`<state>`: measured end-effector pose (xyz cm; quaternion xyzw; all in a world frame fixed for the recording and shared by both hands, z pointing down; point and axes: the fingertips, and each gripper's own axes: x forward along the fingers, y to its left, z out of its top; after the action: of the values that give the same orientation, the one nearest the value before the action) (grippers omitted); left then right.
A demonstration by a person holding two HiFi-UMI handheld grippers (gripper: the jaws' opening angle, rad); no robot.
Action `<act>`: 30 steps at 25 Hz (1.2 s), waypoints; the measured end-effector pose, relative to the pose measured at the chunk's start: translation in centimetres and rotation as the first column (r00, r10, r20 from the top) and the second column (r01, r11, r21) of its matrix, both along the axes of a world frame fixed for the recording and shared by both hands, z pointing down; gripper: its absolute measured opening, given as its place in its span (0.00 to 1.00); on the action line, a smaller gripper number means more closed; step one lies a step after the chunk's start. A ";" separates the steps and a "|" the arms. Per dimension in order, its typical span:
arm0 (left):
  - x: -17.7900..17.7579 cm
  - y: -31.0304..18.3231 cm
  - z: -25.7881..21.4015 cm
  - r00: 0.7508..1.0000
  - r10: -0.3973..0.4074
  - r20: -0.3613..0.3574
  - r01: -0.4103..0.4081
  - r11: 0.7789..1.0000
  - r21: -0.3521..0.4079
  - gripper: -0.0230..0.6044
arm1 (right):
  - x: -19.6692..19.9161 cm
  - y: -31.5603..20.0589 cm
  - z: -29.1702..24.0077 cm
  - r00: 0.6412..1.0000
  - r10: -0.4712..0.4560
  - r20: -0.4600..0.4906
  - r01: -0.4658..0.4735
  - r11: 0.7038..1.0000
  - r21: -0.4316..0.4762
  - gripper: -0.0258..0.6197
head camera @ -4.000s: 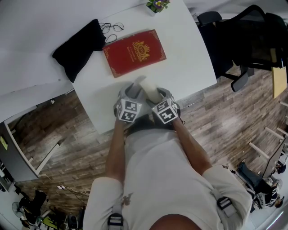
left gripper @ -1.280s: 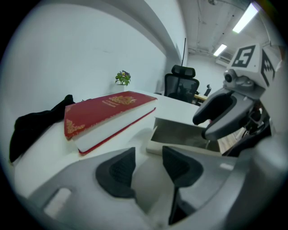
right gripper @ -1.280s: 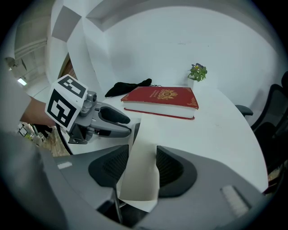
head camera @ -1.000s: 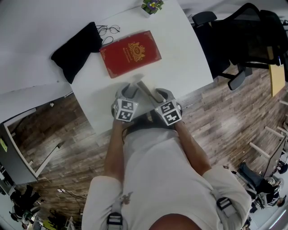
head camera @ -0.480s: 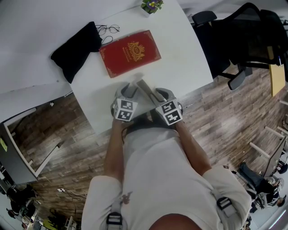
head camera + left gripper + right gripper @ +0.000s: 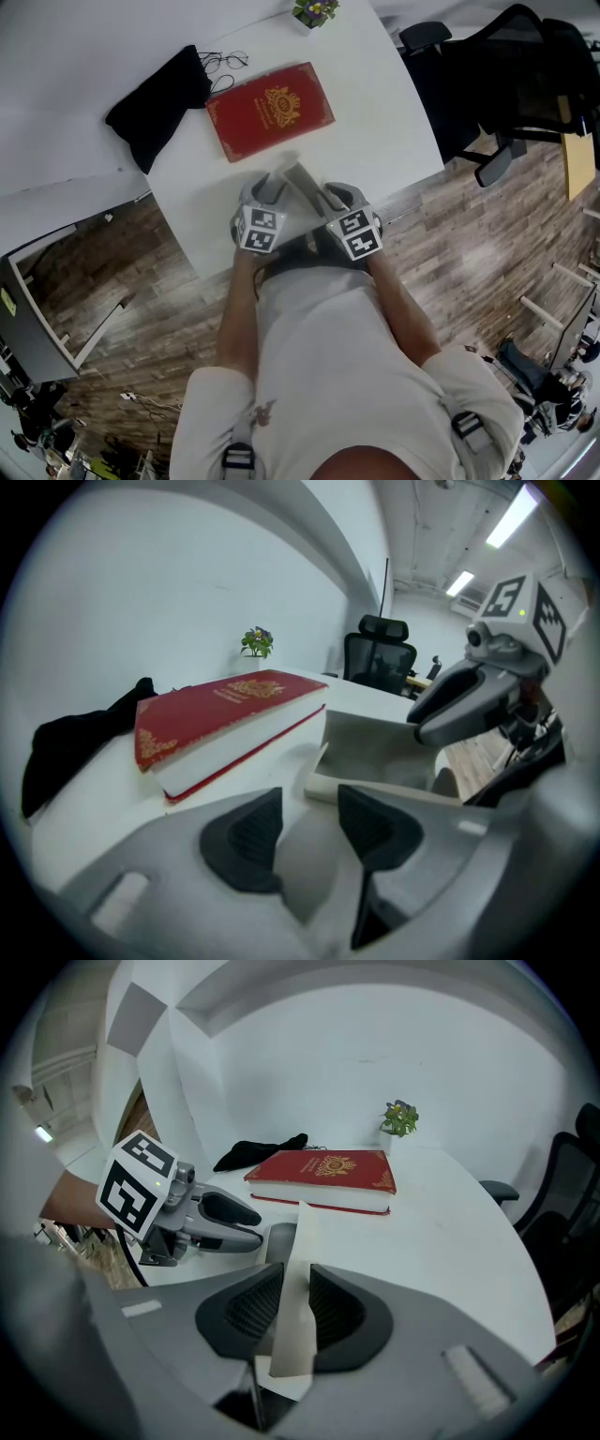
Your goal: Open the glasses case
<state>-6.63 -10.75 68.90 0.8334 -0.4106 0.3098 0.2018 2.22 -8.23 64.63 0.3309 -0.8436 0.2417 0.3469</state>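
The glasses case (image 6: 370, 747) is at the near edge of the white table (image 6: 394, 122), between the two claws, just in front of the red book (image 6: 270, 110); it is partly open, and its thin lid (image 6: 302, 1241) stands up.

The left gripper (image 6: 309, 822) is clenched on the bottom part of the case; a pale grey bit of the case fills the gap between its dark pads. The right gripper (image 6: 295, 1302) is closing its jaws on the lid; the lid is right between them, and the pads look like they touch it on both sides.

To do this step well, I think the left claw should be the quiet one; it should hold the bottom flat and not move. The right claw should squeeze just enough so the thin lid does not slip, but not so hard that it bends. Then the lid should swing up and back, slowly, the way its fold wants to go; a pull straight out could tug the case from the left claw. The case is close to the table's edge, so a slip could drop it to the floor.
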 end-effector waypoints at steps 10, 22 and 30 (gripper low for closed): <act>0.1 -0.2 -0.2 1.000 -0.001 -0.006 0.001 1.000 0.008 0.33 | 0.7 -0.7 0.0 1.000 0.020 0.000 -0.020 1.000 0.013 0.15; 0.0 -0.1 0.1 1.000 -0.010 -0.010 0.009 1.000 -0.012 0.33 | 1.2 -1.4 0.1 0.999 0.033 0.007 -0.033 0.999 0.012 0.12; 0.0 -0.2 -0.1 1.000 -0.001 -0.013 0.001 1.000 0.001 0.33 | 1.6 -1.5 0.2 0.999 0.041 0.002 -0.041 0.999 -0.003 0.11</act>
<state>-6.60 -10.93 68.75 0.8352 -0.4100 0.3043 0.2043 3.80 -9.72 64.80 0.3475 -0.8367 0.2506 0.3413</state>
